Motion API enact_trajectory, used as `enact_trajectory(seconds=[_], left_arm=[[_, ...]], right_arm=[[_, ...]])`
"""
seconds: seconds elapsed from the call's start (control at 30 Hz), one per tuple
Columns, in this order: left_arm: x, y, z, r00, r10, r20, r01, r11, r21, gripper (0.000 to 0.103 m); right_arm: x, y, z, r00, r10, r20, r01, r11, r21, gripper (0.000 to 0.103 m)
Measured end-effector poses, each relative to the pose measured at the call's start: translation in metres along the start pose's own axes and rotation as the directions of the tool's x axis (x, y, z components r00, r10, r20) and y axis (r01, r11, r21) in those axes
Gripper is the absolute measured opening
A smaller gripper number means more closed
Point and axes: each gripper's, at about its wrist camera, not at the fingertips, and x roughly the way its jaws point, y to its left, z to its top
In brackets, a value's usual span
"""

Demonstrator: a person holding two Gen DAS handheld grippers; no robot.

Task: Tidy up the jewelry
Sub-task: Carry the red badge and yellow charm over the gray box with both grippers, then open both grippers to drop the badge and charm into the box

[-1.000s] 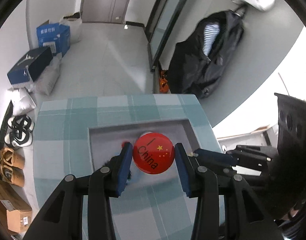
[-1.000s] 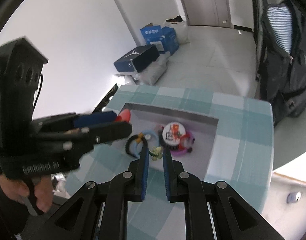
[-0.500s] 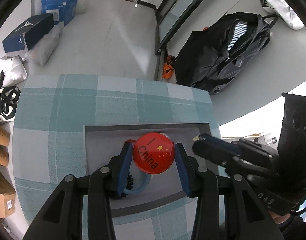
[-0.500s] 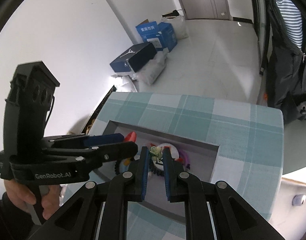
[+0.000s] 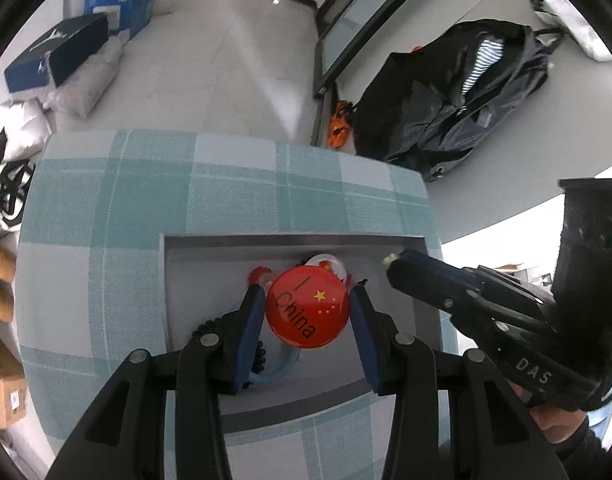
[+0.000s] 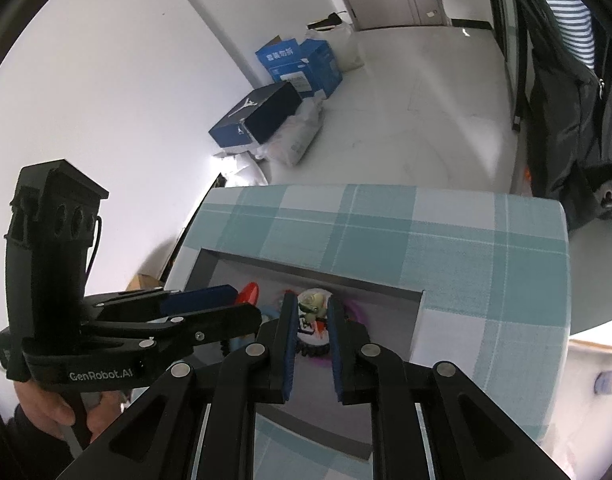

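Both grippers are pitched steeply down over a shallow grey rectangular tray (image 5: 194, 280) recessed into a teal-and-white checked tablecloth (image 5: 106, 208). The left gripper (image 5: 307, 310) is clamped on a round red glossy badge printed "I China" with yellow stars (image 5: 307, 314), the blue pads pressed to its two sides, the badge held just above the tray interior. The right gripper (image 6: 311, 314) has jaws that have just been opening a little; a small pale green-and-cream charm (image 6: 311, 303) sits between the blue pads near their tips, and whether the pads press on it cannot be told. From the left wrist view, a light blue ring with a black beaded band (image 5: 266, 364) is seen under the badge, plus a small red piece (image 5: 260, 274) and a white round item (image 5: 325, 260) behind it; the right gripper is seen side-on at the tray's right edge. From the right wrist view, a purple ring (image 6: 355, 312) and a white badge with black toothed rim (image 6: 311, 340) are seen below the charm, and a bare hand (image 6: 46, 408) is seen wrapped round the left gripper's handle. Blue cardboard boxes (image 6: 298, 64) and a black open backpack (image 5: 457, 92) lie on the floor beyond.
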Motion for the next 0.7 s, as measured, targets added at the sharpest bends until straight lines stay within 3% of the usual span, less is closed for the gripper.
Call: enact_trajectory(seconds=[0.03, 0.07, 0.1, 0.17, 0.37, 0.5, 0.63, 0.7], left_arm=[[0.002, 0.002, 0.000, 1.000, -0.008, -0.016, 0.007, 1.000, -0.013, 0.041], [0.002, 0.005, 0.001, 1.000, -0.017, -0.023, 0.016, 0.999, -0.029, 0.052], [0.000, 0.007, 0.000, 1.000, -0.020, -0.010, 0.019, 0.999, -0.047, 0.066], [-0.005, 0.010, 0.001, 0.999, -0.048, 0.017, 0.049, 0.997, -0.066, 0.073], [-0.020, 0.007, -0.001, 0.998, -0.023, 0.059, 0.026, 0.998, -0.051, 0.075], [-0.031, -0.003, -0.008, 0.992, 0.055, 0.111, -0.055, 0.998, -0.003, 0.075], [-0.045, -0.015, -0.018, 0.961, 0.168, 0.220, -0.177, 0.984, 0.022, 0.075], [-0.051, -0.023, -0.025, 0.936, 0.220, 0.275, -0.239, 0.970, 0.040, 0.075]], right_arm=[[-0.001, 0.000, 0.000, 1.000, -0.002, 0.004, 0.002, 1.000, -0.003, 0.017], [-0.002, 0.001, 0.000, 1.000, -0.002, 0.009, 0.002, 1.000, -0.003, 0.018], [-0.003, 0.001, 0.000, 1.000, 0.001, 0.011, -0.001, 1.000, 0.000, 0.024], [-0.006, -0.001, 0.001, 1.000, 0.001, 0.022, -0.002, 1.000, 0.011, 0.041], [-0.025, -0.005, 0.002, 0.997, 0.001, 0.083, -0.004, 1.000, 0.030, 0.048], [-0.035, -0.002, -0.001, 0.993, -0.029, 0.113, 0.026, 0.999, 0.022, 0.067], [-0.044, 0.005, -0.007, 0.988, -0.059, 0.143, 0.058, 0.998, 0.007, 0.085], [-0.049, 0.009, -0.012, 0.985, -0.075, 0.158, 0.076, 0.997, -0.006, 0.087]])
